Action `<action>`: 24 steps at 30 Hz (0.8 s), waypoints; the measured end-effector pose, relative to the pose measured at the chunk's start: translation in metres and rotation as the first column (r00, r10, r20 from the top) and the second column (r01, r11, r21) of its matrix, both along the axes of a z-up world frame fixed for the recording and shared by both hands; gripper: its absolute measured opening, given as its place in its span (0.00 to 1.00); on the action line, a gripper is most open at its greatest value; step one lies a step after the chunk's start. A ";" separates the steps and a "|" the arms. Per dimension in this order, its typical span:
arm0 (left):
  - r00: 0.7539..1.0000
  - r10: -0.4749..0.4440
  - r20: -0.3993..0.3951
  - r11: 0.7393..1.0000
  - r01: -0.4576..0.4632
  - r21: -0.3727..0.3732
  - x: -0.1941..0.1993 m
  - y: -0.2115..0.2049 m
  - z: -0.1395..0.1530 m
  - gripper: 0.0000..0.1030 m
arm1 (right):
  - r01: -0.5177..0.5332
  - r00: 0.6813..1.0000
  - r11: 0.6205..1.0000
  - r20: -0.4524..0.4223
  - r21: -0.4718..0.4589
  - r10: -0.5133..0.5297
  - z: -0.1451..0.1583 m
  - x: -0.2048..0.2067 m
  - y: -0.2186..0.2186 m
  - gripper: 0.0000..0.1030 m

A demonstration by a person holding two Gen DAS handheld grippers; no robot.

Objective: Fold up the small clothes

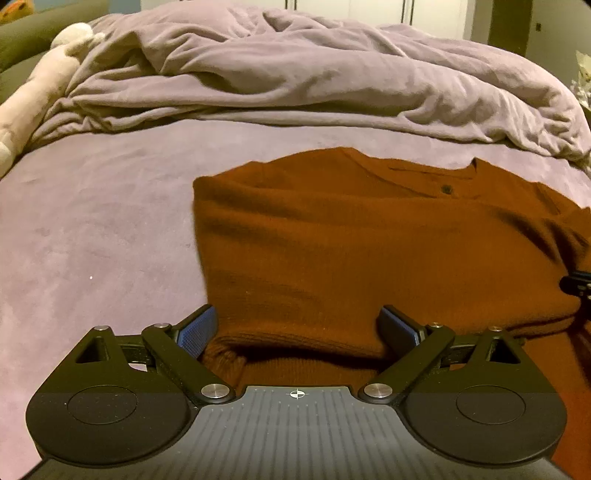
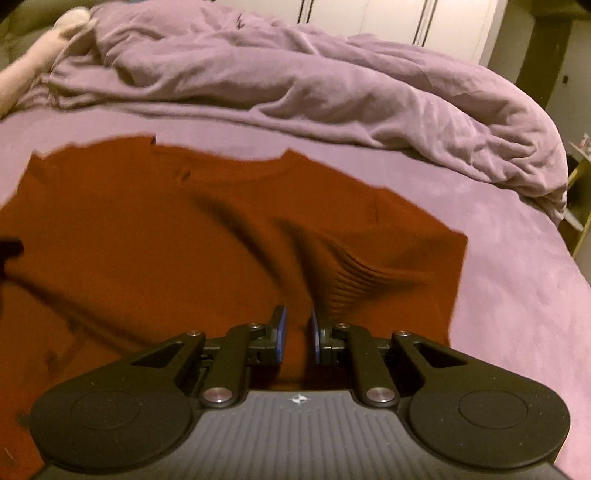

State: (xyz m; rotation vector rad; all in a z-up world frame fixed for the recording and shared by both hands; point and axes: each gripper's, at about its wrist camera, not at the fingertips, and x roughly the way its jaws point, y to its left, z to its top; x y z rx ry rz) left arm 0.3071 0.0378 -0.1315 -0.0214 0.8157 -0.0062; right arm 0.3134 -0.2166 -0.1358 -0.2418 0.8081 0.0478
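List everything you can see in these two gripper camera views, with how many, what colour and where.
sweater: one, rust brown, lying on the bed sheet, neckline with a dark button toward the duvet
bed sheet: one, mauve, spread under the sweater
duvet: one, mauve, bunched in a heap across the far side of the bed
plush toy: one, cream, at the far left edge of the bed beside the duvet
wardrobe doors: white, behind the bed
left gripper: one, black with blue pads, jaws wide open, straddling the sweater's near ribbed hem
right gripper: one, black with blue pads, jaws narrowed onto a pinch of the sweater's hem
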 end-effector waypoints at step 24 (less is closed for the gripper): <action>0.994 0.071 -0.085 0.997 -0.073 -0.026 -0.008 0.010 -0.001 1.00 | -0.029 0.999 0.992 -0.017 -0.125 0.027 -0.006 -0.003 0.017 0.13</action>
